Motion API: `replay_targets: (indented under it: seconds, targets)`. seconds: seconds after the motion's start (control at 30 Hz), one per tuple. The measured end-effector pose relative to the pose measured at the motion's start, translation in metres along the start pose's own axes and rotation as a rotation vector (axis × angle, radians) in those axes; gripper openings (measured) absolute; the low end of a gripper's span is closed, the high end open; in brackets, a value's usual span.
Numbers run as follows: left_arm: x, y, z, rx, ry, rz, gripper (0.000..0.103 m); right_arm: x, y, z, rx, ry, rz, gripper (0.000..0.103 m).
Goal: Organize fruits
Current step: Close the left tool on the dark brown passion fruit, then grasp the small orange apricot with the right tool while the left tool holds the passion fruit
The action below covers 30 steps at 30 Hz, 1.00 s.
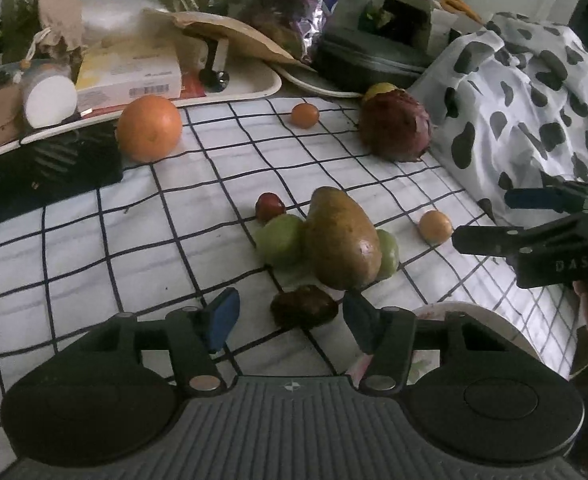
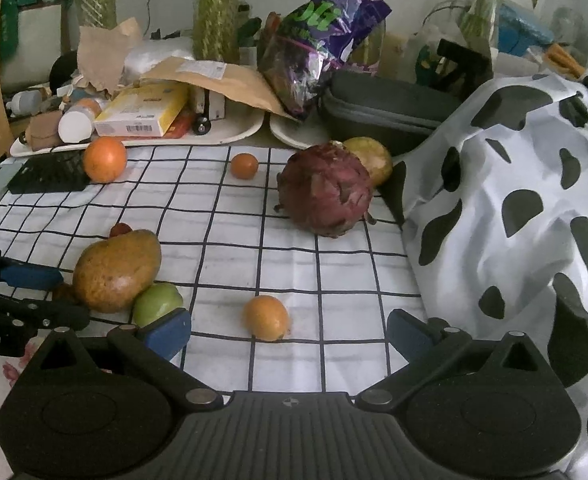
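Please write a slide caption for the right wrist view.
Open right claw facing a small orange fruit on the checked cloth.

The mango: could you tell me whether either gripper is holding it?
No, the mango lies on the checked cloth, clear of both open grippers.

My left camera sits low and close over the checked cloth [image 1: 174,248], looking across the mango [image 1: 341,240] toward the cluttered back trays, while my right camera, set further right, faces the same way and shares that mango [image 2: 116,270] and the cloth [image 2: 294,264].
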State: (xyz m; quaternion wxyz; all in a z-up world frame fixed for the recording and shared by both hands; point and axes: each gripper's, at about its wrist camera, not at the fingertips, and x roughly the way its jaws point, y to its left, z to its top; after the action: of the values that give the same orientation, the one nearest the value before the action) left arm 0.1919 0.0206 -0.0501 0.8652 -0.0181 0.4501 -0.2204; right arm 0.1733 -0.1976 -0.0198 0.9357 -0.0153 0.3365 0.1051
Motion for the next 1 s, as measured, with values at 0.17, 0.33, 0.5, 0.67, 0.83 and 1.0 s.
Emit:
replay_targets:
  seconds: [0.17, 0.33, 0.5, 0.67, 0.83, 1.0]
  targets:
    - [0.002, 0.000, 0.002, 0.007, 0.003, -0.011, 0.042, 0.004, 0.001, 0.000, -0.002, 0.016, 0.037, 0.103]
    - [0.000, 0.005, 0.004, -0.012, 0.022, -0.006, 0.031, 0.004, 0.005, -0.001, -0.026, 0.017, 0.064, 0.103]
    - [-0.007, 0.017, 0.009, -0.078, 0.043, -0.020, 0.032, 0.007, 0.006, -0.003, -0.034, 0.027, 0.049, 0.103]
    - [-0.013, 0.038, 0.010, -0.215, 0.065, -0.090, 0.032, 0.008, 0.002, -0.002, -0.004, 0.029, 0.055, 0.103]
    - [-0.007, 0.045, 0.007, -0.303, 0.132, -0.137, 0.032, 0.008, 0.004, -0.002, -0.015, 0.027, 0.050, 0.103]
    - [-0.007, 0.034, 0.008, -0.263, 0.140, -0.125, 0.032, 0.006, 0.005, 0.000, -0.021, 0.018, 0.053, 0.103]
